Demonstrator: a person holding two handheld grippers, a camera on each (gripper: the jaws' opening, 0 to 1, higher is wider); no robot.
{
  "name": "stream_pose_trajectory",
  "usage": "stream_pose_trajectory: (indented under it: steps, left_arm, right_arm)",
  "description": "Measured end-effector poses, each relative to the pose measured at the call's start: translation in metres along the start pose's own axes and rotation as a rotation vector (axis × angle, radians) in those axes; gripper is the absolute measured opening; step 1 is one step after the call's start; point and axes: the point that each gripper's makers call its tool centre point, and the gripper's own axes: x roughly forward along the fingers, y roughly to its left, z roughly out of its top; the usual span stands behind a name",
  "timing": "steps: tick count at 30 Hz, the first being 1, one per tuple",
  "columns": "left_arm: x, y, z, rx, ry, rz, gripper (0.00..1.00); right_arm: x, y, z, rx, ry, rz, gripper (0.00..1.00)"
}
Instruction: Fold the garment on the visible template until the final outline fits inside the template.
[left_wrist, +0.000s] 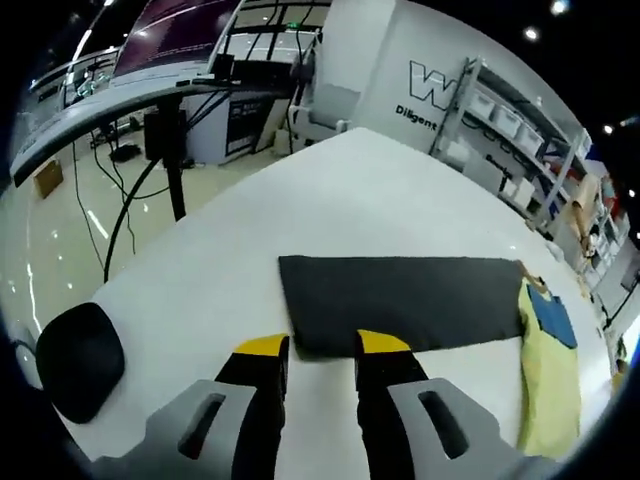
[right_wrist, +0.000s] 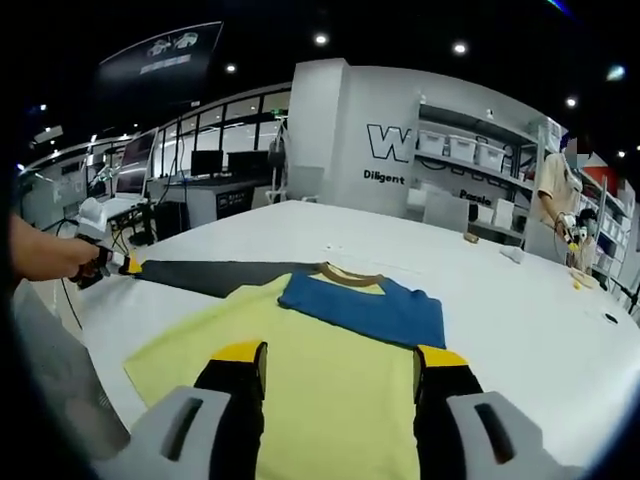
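Two grippers, jaws open and empty: left gripper (left_wrist: 323, 352) by the dark template (left_wrist: 400, 300); right gripper (right_wrist: 340, 362) over the yellow-blue garment (right_wrist: 320, 390) on the desk (right_wrist: 520, 320).

A white table (right_wrist: 520, 300) carries a dark template mat (left_wrist: 400, 300); a yellow-and-blue shirt (right_wrist: 330, 370) overlaps it.

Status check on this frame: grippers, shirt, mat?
Left gripper open at dark mat edge. Right gripper open over yellow-blue shirt. Shirt flat, unfolded, partly on mat. Nothing blocking.

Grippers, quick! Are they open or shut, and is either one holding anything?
Left gripper: open, holding nothing, at the edge of the dark mat.
Right gripper: open, holding nothing, over the yellow shirt.
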Motion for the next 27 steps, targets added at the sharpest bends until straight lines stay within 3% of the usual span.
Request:
stream_pose_trajectory:
  steps: [10, 14, 27]
  left_arm:
    - [0.007, -0.009, -0.008, 0.051, 0.024, 0.017, 0.00]
    - [0.008, -0.013, -0.007, 0.084, 0.021, 0.035, 0.00]
    - [-0.010, -0.036, 0.010, 0.138, -0.057, -0.005, 0.00]
  right_arm:
    - [0.001, 0.000, 0.000, -0.018, 0.005, 0.001, 0.57]
    - [0.000, 0.000, 0.000, -0.020, 0.005, 0.000, 0.57]
    - [-0.001, -0.005, -0.009, -0.018, 0.045, -0.026, 0.56]
